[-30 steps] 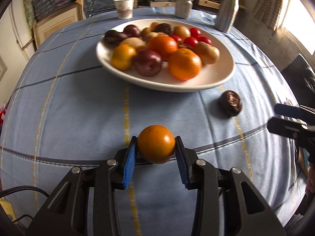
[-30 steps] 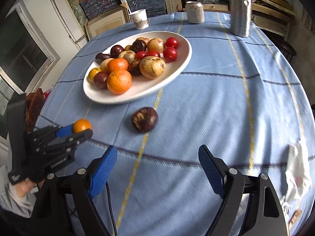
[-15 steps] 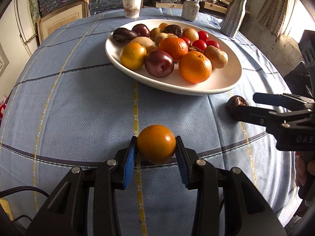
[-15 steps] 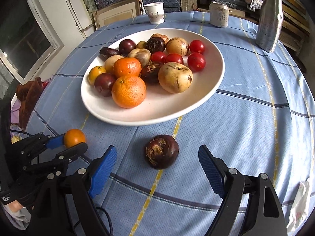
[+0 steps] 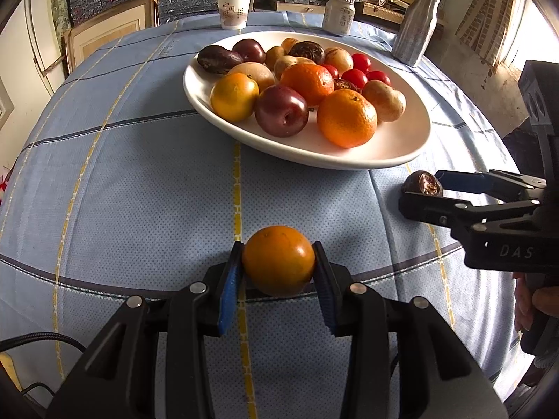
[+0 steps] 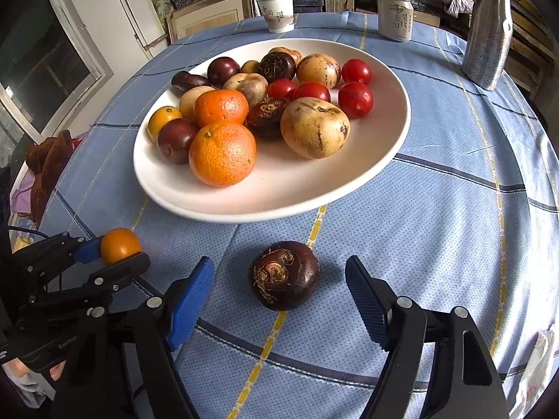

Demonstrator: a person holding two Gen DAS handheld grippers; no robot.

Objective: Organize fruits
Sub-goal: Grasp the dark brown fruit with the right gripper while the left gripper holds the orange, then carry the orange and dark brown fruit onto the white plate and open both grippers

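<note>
My left gripper (image 5: 278, 269) is shut on a small orange fruit (image 5: 278, 260), held just above the blue checked cloth. The right wrist view shows the same fruit (image 6: 120, 246) at the lower left. A dark brown round fruit (image 6: 284, 279) with a rough top lies on the cloth in front of the white plate (image 6: 279, 199). My right gripper (image 6: 279, 270) straddles it. Its jaws are closing, with a gap on both sides between the blue pads (image 6: 190, 291) and the fruit. The plate (image 5: 387, 146) holds oranges, plums, red tomatoes and brown fruits.
At the far edge of the table stand a paper cup (image 6: 277, 12), a drink can (image 6: 395, 17) and a tall metal bottle (image 6: 487, 31). A crumpled white wrapper (image 6: 538, 359) lies at the right edge. A brown cloth (image 6: 45, 160) hangs beyond the left edge.
My right gripper has moved forward and down until the dark brown fruit sits between its fingers, and the fingers have narrowed. My left gripper holds the orange fruit in the same place.
</note>
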